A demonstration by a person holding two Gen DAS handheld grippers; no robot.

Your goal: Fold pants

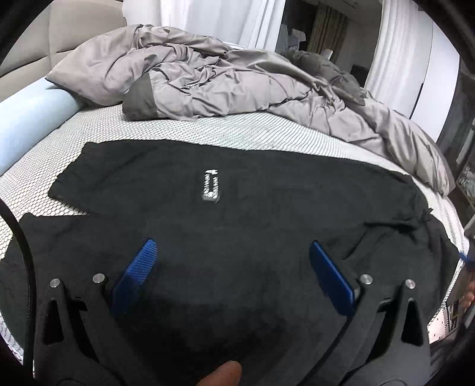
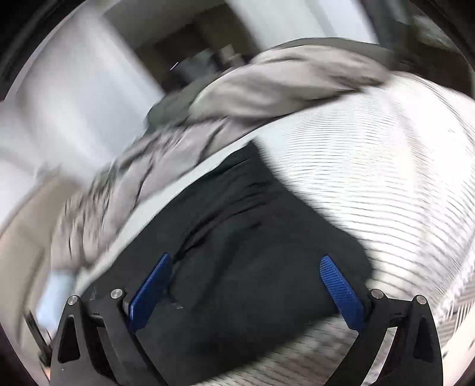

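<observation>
Black pants [image 1: 237, 213] with a small white logo [image 1: 210, 185] lie spread across the patterned mattress [image 1: 207, 130]. My left gripper [image 1: 231, 246] hovers over the near part of the pants with its blue fingers [image 1: 136, 276] wide apart and nothing between them. The right wrist view is blurred by motion. In it, my right gripper [image 2: 246, 261] is open above one end of the black pants [image 2: 237, 237], with empty blue fingers [image 2: 341, 288].
A crumpled grey duvet [image 1: 231, 80] lies across the far side of the bed, and shows in the right wrist view [image 2: 237, 98]. A light blue bolster [image 1: 29, 118] lies at the left. A beige headboard [image 1: 74, 32] and white curtains [image 1: 207, 17] stand behind.
</observation>
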